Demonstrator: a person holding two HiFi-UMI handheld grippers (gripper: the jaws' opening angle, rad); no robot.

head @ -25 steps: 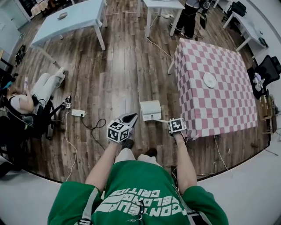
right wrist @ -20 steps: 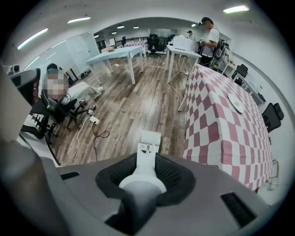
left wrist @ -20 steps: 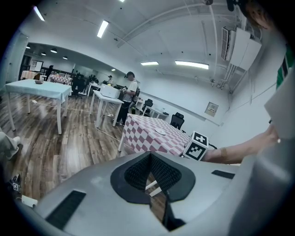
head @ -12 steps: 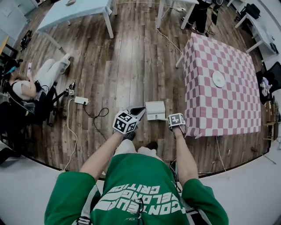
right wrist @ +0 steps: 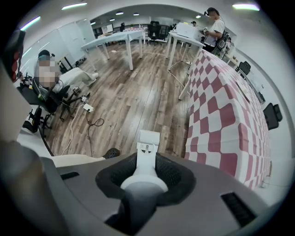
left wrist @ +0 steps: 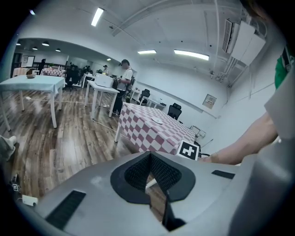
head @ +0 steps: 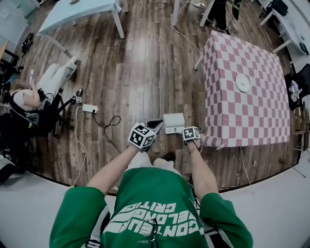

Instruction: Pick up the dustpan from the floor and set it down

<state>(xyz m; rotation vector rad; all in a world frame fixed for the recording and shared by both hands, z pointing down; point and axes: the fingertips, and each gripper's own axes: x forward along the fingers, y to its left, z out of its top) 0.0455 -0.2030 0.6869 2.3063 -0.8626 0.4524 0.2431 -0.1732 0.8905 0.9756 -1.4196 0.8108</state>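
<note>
A white dustpan [head: 173,122] with a long handle [right wrist: 147,159] hangs close over the wooden floor, just left of the pink checked table [head: 244,97]. My right gripper [head: 190,133] points straight down and is shut on the top of that handle, which runs down from between the jaws to the pan [right wrist: 149,138]. I cannot tell whether the pan touches the floor. My left gripper [head: 154,126] sits just left of the dustpan, tilted downward, its jaws shut with nothing in them [left wrist: 150,177].
A white plate [head: 242,83] lies on the checked table. A power strip with a black cable [head: 90,108] lies on the floor to the left, near a seated person [head: 34,99]. A light blue table [head: 80,14] and a standing person [head: 220,12] are farther off.
The right gripper has sunk toward the floor with the dustpan still in it. The left gripper has come down a little beside it.
</note>
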